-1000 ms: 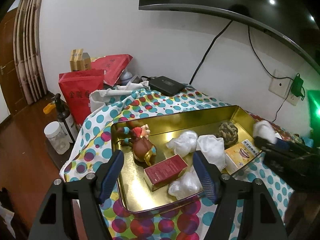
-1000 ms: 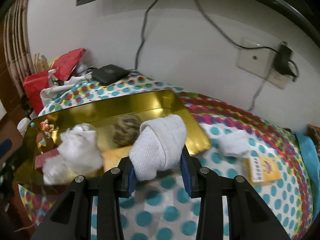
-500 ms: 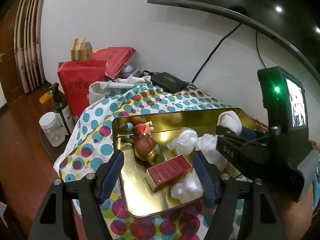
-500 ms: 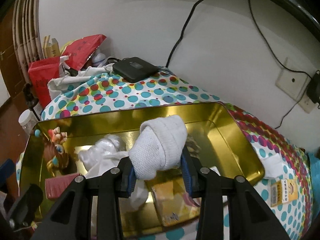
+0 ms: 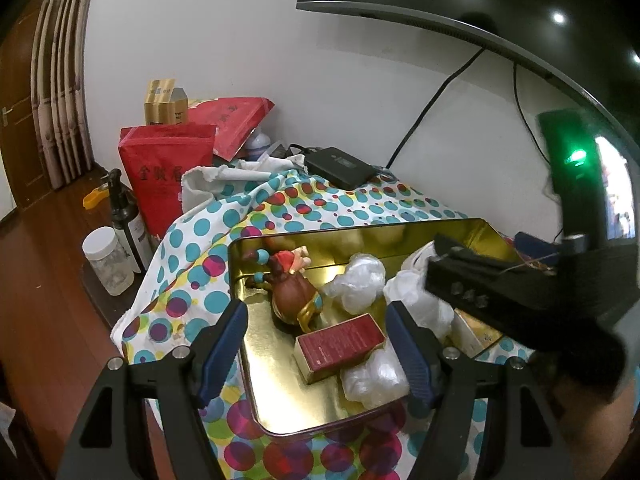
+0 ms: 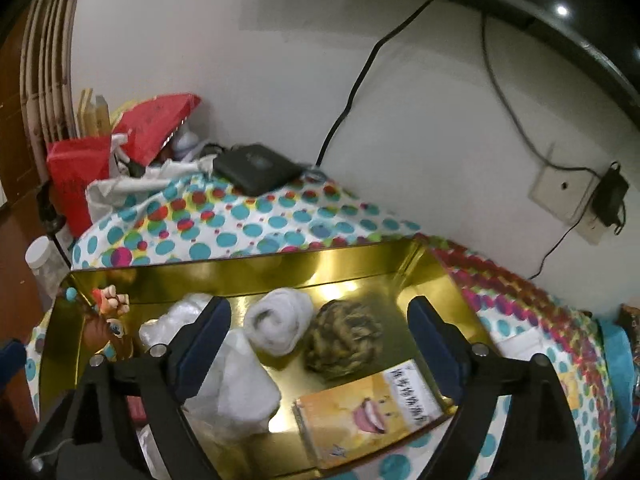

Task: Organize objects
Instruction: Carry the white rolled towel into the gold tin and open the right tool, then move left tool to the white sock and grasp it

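My right gripper (image 6: 318, 330) was opening, its fingers clear of the rolled white sock (image 6: 280, 326) lying mid-frame in the gold tray (image 6: 248, 270); my left gripper (image 5: 316, 344) hung apart, empty

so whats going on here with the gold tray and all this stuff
A person with a gripper in each hand is tidying loose items into the gold tray. The right gripper is opening, and the rolled white sock lies free between its fingers, on the tray floor beside the rope ball. The left gripper hovers open over the tray's near end, holding nothing.
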Tool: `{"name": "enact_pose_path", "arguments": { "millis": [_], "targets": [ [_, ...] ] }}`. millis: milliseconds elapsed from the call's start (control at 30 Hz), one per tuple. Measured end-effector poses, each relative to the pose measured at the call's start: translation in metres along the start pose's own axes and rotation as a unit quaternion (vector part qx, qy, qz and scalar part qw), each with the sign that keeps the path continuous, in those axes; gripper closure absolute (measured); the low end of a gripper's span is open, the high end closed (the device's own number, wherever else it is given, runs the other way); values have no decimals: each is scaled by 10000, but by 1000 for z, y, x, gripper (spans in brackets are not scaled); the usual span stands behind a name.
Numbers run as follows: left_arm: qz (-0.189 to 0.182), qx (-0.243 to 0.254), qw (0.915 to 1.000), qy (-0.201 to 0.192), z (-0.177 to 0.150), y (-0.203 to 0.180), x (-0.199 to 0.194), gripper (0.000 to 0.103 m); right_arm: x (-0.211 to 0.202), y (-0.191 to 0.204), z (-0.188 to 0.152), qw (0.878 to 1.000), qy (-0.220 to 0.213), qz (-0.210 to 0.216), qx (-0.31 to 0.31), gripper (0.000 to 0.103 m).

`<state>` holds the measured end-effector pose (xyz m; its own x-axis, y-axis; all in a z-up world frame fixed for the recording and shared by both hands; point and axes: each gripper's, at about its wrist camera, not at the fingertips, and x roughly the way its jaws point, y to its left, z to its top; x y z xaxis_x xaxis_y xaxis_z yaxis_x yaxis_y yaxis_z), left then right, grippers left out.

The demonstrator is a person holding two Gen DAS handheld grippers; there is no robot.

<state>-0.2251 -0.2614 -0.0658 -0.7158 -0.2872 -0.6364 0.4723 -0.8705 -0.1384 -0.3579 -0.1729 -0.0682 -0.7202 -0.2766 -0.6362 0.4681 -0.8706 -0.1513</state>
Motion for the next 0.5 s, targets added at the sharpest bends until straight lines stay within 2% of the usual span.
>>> {"name": "enact_pose_path", "arguments": {
  "millis": [100,200,333,500],
  "targets": [
    [17,64,9999,-84,-1,-5,-4,30,-13,-16,-4,9999,-106,-2,93,9],
    [-142,143,9996,-216,-3,-14,-11,30,-27,-47,-26,9994,-193,-267,118,7],
    [-540,539,9969,-202,-14,-42,-16,30,-37,-118,-72,9969,86,-536,569,6],
    [-1029,1090,9887,-58,-39,-89,-22,30,-45,-203,-128,9870,487,-950,1206,6]
  ]
}}
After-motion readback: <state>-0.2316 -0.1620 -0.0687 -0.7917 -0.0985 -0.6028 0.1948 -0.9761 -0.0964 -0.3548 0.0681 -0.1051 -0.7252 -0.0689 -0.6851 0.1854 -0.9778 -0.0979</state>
